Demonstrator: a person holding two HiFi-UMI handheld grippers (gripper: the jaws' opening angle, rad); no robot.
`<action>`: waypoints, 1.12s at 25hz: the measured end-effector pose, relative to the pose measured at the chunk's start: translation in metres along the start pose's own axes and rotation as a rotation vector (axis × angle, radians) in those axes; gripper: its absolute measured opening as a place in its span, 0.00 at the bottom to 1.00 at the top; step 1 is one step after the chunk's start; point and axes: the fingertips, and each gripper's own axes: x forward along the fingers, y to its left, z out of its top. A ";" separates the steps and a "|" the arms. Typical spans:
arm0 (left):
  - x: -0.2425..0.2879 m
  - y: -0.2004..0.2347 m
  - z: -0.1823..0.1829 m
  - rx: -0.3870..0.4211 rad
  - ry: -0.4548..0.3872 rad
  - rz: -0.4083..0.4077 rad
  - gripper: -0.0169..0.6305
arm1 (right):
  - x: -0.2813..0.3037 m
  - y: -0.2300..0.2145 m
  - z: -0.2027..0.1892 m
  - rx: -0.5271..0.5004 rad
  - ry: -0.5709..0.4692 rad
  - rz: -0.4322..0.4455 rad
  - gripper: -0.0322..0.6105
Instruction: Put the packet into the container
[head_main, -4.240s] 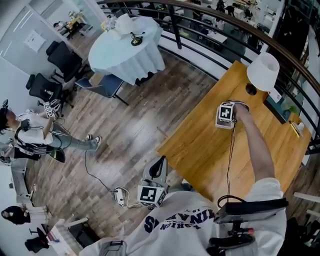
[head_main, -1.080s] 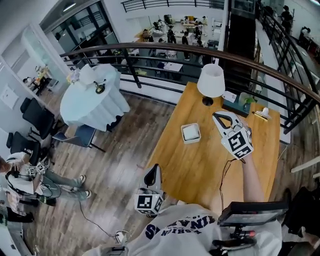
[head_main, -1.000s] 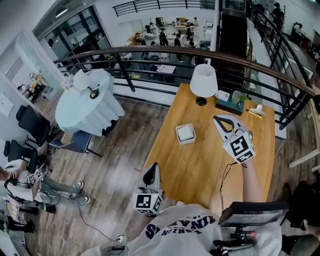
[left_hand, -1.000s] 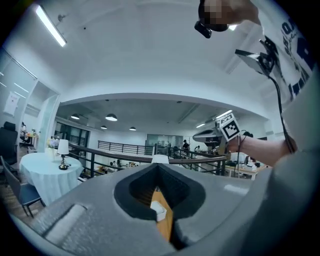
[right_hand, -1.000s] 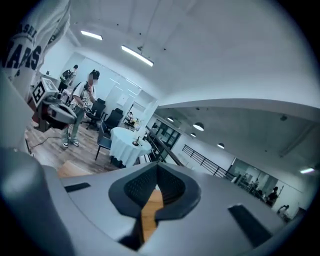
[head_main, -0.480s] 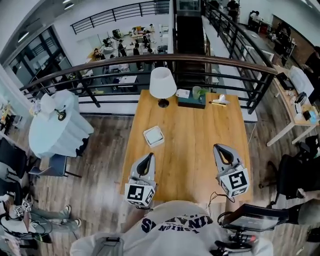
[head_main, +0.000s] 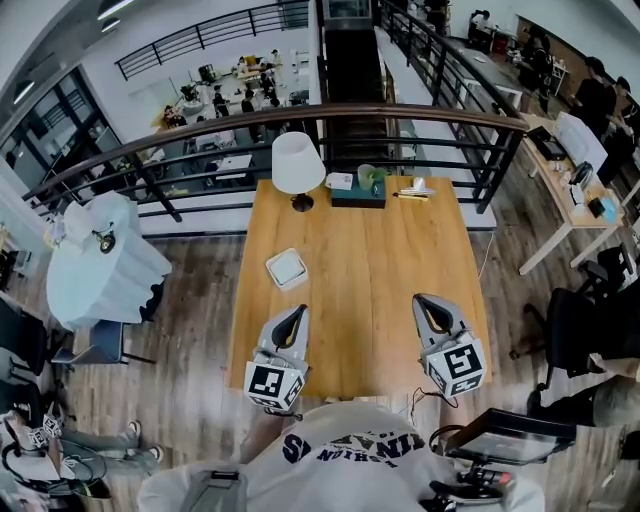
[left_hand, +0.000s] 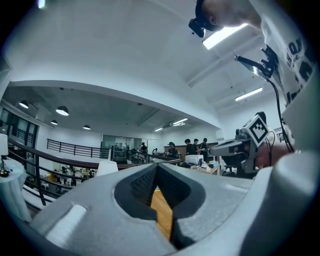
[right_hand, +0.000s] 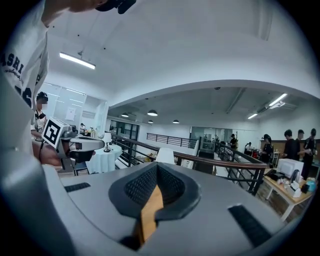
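In the head view a white square container (head_main: 286, 268) sits on the left part of the wooden table (head_main: 370, 250). Its inside looks white, and I cannot make out a packet in it. My left gripper (head_main: 296, 313) rests over the table's near left edge, below the container and apart from it. My right gripper (head_main: 424, 300) is over the near right edge. In the left gripper view my left gripper (left_hand: 156, 168) is shut with nothing between its jaws. In the right gripper view my right gripper (right_hand: 157, 168) is shut and empty too.
A white lamp (head_main: 298, 164) stands at the table's far left. A dark green box (head_main: 358, 191) and small items lie along the far edge. A black railing (head_main: 400, 125) runs behind the table. A round white-clothed table (head_main: 100, 270) stands on the floor at left.
My right gripper has drawn back from the middle of the table to its near right edge. My left gripper has come up over the near left edge. The head view has turned.
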 end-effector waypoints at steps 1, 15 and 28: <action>0.000 -0.004 -0.001 0.002 0.005 0.001 0.02 | -0.003 -0.002 -0.002 0.004 0.003 0.004 0.06; -0.041 -0.075 -0.009 -0.005 0.021 0.022 0.02 | -0.063 -0.005 -0.027 -0.017 0.031 0.001 0.06; -0.203 -0.122 0.004 0.008 -0.040 0.037 0.02 | -0.190 0.110 -0.033 -0.003 0.026 -0.056 0.06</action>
